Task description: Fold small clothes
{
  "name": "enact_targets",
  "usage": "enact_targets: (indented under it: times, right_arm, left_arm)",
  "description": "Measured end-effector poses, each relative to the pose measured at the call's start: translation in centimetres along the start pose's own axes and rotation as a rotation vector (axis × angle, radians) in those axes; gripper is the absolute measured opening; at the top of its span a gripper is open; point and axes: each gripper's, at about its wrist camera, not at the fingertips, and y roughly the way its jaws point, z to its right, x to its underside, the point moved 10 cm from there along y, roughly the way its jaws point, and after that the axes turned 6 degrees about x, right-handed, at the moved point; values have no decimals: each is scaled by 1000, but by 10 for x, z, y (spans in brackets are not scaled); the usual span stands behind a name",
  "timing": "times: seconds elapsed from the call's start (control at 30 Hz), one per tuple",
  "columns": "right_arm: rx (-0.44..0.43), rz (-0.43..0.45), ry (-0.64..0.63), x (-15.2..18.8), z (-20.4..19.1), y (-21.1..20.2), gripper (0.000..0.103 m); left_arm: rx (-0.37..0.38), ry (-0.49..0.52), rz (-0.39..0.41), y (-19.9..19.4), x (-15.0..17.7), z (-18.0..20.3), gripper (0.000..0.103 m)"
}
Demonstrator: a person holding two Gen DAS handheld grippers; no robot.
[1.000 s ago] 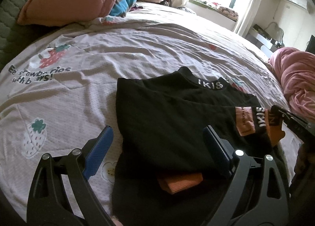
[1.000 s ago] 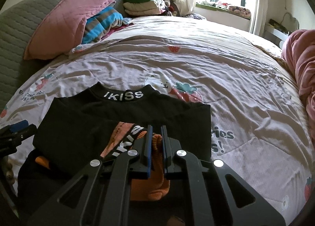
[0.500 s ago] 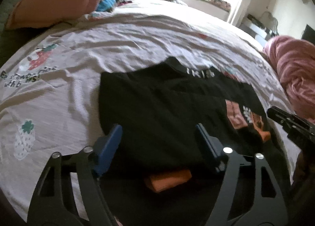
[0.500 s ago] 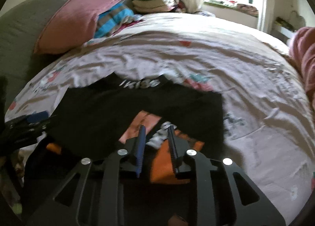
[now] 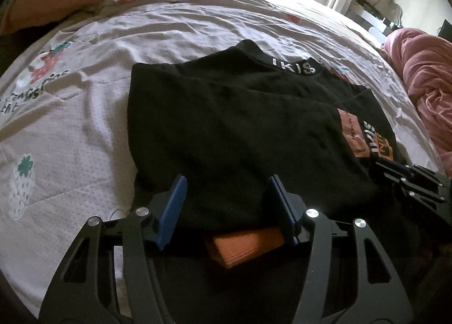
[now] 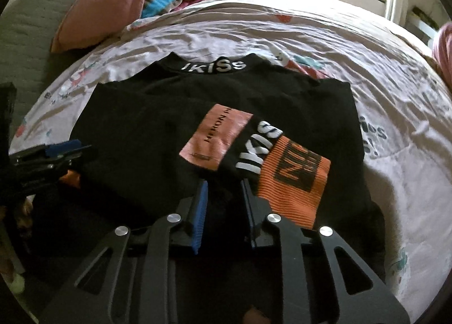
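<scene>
The left gripper has its blue fingers set apart and closing, black cloth bulging between them, though the pads do not clearly press it yet. The right gripper stands narrowly parted, also closing, with dark fabric between its fingers; no firm pinch shows. Both straddle the near edge of the black sweater, which lies on the bed with sleeves folded in, an orange cuff just right of the right fingers and its collar at the far side. The step looks like seizing the near hem; next, both need a sure pinch, then an even lift toward the collar.
</scene>
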Motion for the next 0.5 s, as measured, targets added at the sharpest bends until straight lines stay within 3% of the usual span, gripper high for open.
enact_targets:
  times: [0.17,0.5]
  right_arm:
    - [-3,18,19,0,-1,-3,23]
    - [-10,76,32,-5,-12,-26,53]
  left_arm:
    - [5,-5,0,0,0,0,52]
    - [13,-12,5,-5,-1,0,52]
